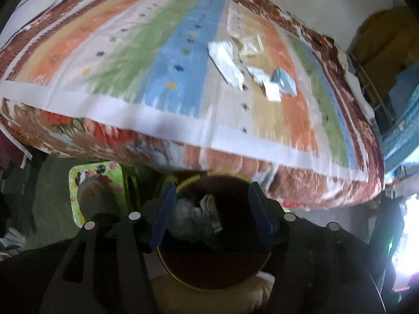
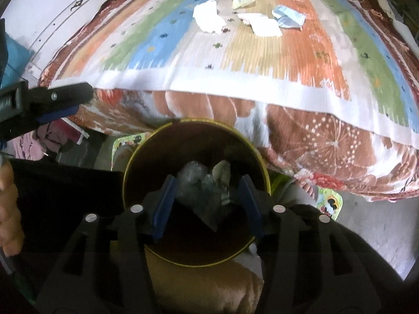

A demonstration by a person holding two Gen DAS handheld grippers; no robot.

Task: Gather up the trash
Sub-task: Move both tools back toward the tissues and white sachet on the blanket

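Note:
Both grippers hang over a dark round bin (image 1: 209,269) with a yellow rim, which stands on the floor against the bed. My left gripper (image 1: 213,191) is open, nothing between its blue pads. My right gripper (image 2: 208,183) is open too, and empty. Crumpled clear plastic and paper (image 2: 193,180) lie inside the bin (image 2: 131,162), also seen as the plastic and paper (image 1: 188,219). On the striped bedspread lie a white tissue (image 1: 225,60), a yellowish wrapper (image 1: 251,44), a white paper (image 1: 267,83) and a blue piece (image 1: 284,82). The left gripper (image 2: 78,100) shows at the left edge of the right wrist view.
The bed (image 2: 288,96) with its striped cover and floral blanket overhangs the bin's far side. A green cartoon-printed stool (image 1: 89,183) stands under the bed edge beside the bin. A tan cushion (image 2: 204,287) lies below the bin. A hand (image 2: 7,209) shows at the left.

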